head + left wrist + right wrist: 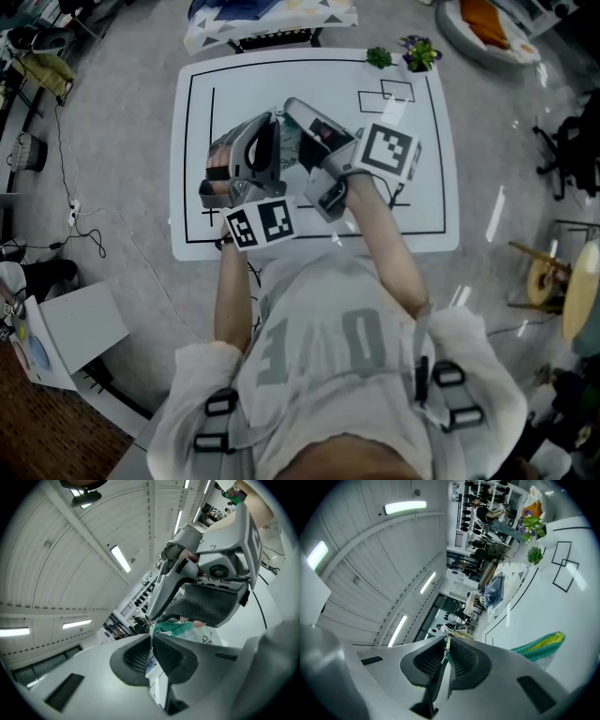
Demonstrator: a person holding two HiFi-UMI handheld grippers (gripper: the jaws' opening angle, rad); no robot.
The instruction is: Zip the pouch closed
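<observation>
Head view, setting: a person stands over a white worktop [427, 202] marked with black lines. Both tools are held up off it, close together.
Head view, pouch: the pouch [290, 142] is in the air between the left tool [265, 141] and the right tool [305, 117]. Only a teal sliver of it shows.
Left gripper view, tool: the jaws are together, clamped on a thin white edge of the pouch.
Left gripper view, ahead: the right tool sits just beyond the jaws. The pouch's teal band and some printed white fabric lie between the two tools.
Right gripper view, tool: the jaws are nearly together, pinching a small teal-and-white tab [446, 649]. It is probably the zip pull, but it is too small to confirm.
Right gripper view, pouch: a teal and yellow band trails off to the lower right, above the worktop.
Step in hand (judgement): the grips look set for the zip run, with the left tool anchoring the edge and the right tool on the tab. No view shows how much of the zip is already closed.
Next move (judgement): the left tool needs to hold firm. The right tool should draw the tab straight along the zip line, away from the anchor, with the fabric taut.
Risk (judgement): the tab is small and could slip from the pads, and slack fabric could jam the slider.
</observation>
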